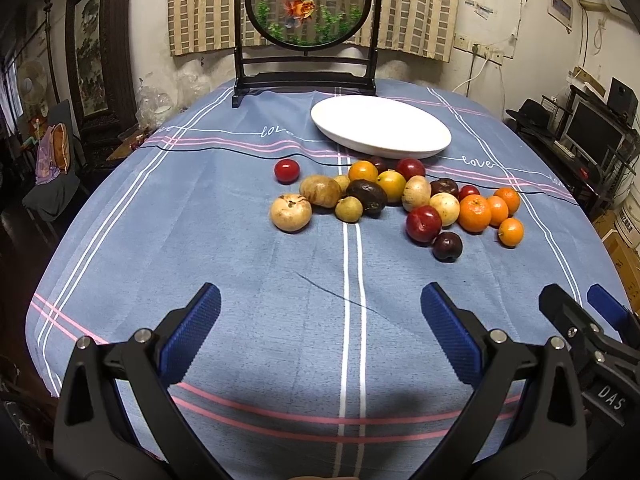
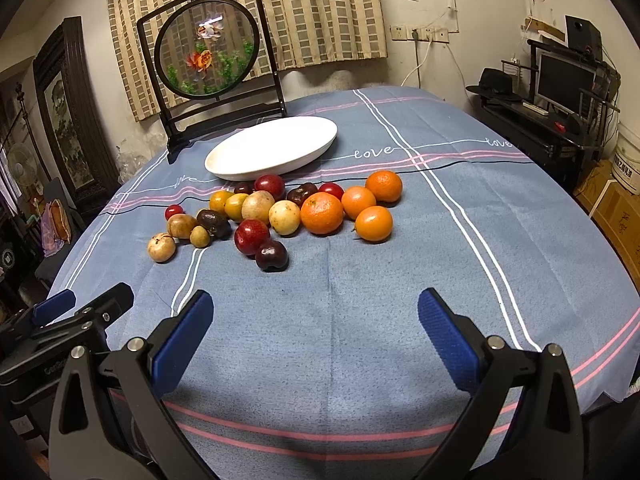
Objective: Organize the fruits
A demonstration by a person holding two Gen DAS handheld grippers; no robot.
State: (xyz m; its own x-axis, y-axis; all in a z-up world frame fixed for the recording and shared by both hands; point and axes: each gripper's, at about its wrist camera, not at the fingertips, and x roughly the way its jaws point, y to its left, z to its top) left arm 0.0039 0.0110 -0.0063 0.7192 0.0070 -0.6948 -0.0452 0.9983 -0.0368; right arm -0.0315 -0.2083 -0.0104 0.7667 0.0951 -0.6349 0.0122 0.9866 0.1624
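Though heaped, fruits (image 1: 400, 200) mixed, unsorted

Mixed fruits (image 1: 400, 200) clustered beside empty white plate (image 1: 380, 128).

A lived-in home room: a blue striped tablecloth (image 1: 240, 240) covers the table, a round goldfish-embroidery screen (image 1: 308, 4) stands at its far edge before checked beige curtains (image 2: 320, 8), a black computer monitor (image 2: 564, 80) alongside.

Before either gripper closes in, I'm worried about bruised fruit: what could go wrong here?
The round fruits lie touching in a loose pile on the blue striped tablecloth; nudging one may send its neighbours rolling. The shallow white oval plate has a low rim, so fruit set down there could roll off.
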